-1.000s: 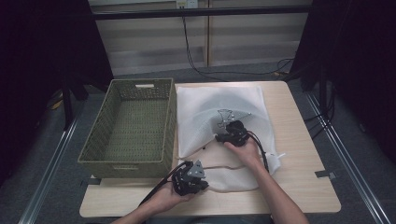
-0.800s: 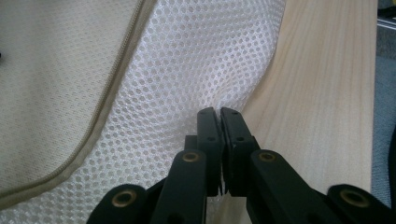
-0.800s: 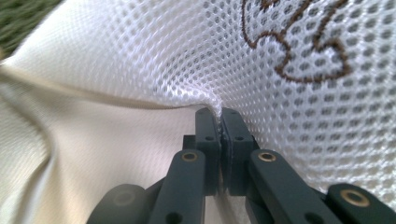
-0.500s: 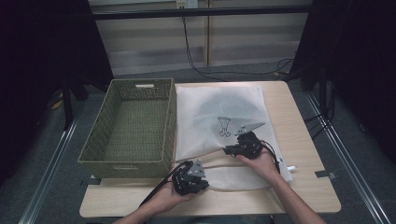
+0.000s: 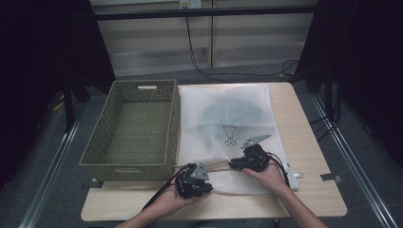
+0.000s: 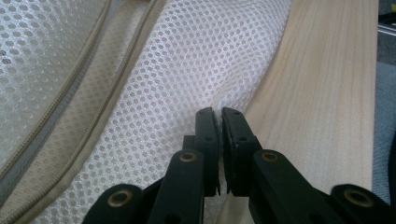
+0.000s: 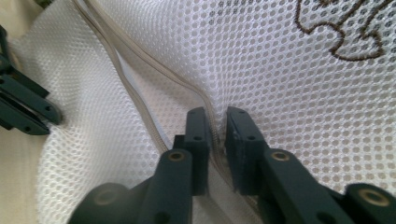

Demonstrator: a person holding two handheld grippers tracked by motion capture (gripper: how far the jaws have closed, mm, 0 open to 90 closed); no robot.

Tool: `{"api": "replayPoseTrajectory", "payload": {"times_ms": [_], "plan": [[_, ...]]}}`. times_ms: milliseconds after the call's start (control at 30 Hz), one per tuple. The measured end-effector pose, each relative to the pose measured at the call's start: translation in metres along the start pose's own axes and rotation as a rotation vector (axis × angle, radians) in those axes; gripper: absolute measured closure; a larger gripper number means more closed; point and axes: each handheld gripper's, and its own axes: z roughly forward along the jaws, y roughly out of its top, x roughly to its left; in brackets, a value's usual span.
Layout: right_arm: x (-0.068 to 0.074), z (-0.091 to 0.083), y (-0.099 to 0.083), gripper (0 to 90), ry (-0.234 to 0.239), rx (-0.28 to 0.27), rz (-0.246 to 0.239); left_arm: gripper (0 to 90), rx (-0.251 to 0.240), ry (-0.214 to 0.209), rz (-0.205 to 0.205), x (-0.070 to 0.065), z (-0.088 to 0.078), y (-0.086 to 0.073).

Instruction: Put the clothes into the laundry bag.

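A white mesh bag (image 5: pixel 228 128) lay flat on the table (image 5: pixel 313 190), just right of a green basket (image 5: pixel 133 128), a dark shape showing through its net. Along its near edge ran a beige zipper (image 7: pixel 140 84). The right gripper (image 7: pixel 217 116) pinched the zipper track between its jaws, the bag spreading ahead of it. The left gripper (image 6: pixel 218 114) was pressed together on a fold of mesh at the bag's near-left edge, beside bare wood.

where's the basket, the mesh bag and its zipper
basket (image 5: pixel 164 90) high view, far rim
mesh bag (image 5: pixel 228 102) high view, flat upper panel
zipper (image 6: pixel 70 116) left gripper view, tan tape
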Motion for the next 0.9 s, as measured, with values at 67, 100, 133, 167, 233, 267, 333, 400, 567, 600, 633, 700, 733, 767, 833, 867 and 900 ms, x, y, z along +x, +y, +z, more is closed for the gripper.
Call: {"api": "replayPoseTrajectory", "payload": {"times_ms": [67,100,133,167,233,267,333,400,567,600,633,700,733,767,833,867,900], "plan": [[0.001,-0.001,-0.001,72.2,0.017,0.005,0.003,85.5,0.002,-0.004,-0.001,0.000,0.000,0.000],[0.001,-0.001,-0.001,71.0,0.016,0.007,0.002,85.4,0.002,-0.005,-0.003,0.000,0.000,0.000],[0.002,-0.002,-0.001,69.7,0.014,0.004,0.001,85.1,0.002,-0.004,-0.004,0.000,0.000,0.000],[0.002,-0.005,-0.001,68.5,0.016,-0.006,0.006,84.9,0.003,-0.005,-0.005,0.000,0.000,0.000],[0.001,-0.011,0.000,63.6,0.010,-0.017,0.017,84.3,0.004,-0.005,-0.004,0.000,0.000,0.000],[0.001,-0.014,0.000,63.3,0.000,-0.028,0.018,84.1,0.010,-0.004,-0.002,0.001,-0.001,0.000],[0.001,-0.024,-0.003,62.9,-0.003,-0.049,0.023,83.7,0.011,-0.021,-0.002,0.002,-0.001,0.000],[0.001,-0.034,-0.007,68.2,-0.015,-0.068,0.027,82.7,0.005,-0.020,-0.009,0.002,-0.001,0.001],[-0.006,-0.061,-0.025,83.8,-0.053,-0.124,0.058,76.4,-0.065,-0.035,-0.011,-0.001,-0.010,0.003],[-0.008,-0.067,-0.029,85.7,-0.068,-0.125,0.075,75.1,-0.073,-0.029,-0.024,0.000,-0.015,0.002],[-0.010,-0.072,-0.033,87.1,-0.088,-0.128,0.090,74.7,-0.076,-0.030,-0.042,0.002,-0.020,0.002],[-0.017,-0.083,-0.042,88.6,-0.124,-0.131,0.119,80.3,-0.116,-0.011,-0.090,0.005,-0.026,-0.003],[-0.019,-0.086,-0.045,89.3,-0.146,-0.123,0.130,83.8,-0.093,0.020,-0.098,0.006,-0.028,-0.006],[-0.021,-0.090,-0.051,89.6,-0.172,-0.122,0.138,88.3,-0.070,0.034,-0.090,0.007,-0.031,-0.008],[-0.025,-0.094,-0.058,90.0,-0.214,-0.117,0.151,90.0,-0.047,0.077,-0.105,0.008,-0.032,-0.014],[-0.028,-0.095,-0.062,90.0,-0.239,-0.109,0.158,90.0,-0.008,0.087,-0.092,0.009,-0.033,-0.016],[-0.033,-0.097,-0.067,90.0,-0.259,-0.096,0.169,90.0,-0.004,0.095,-0.100,0.009,-0.033,-0.017]]}}
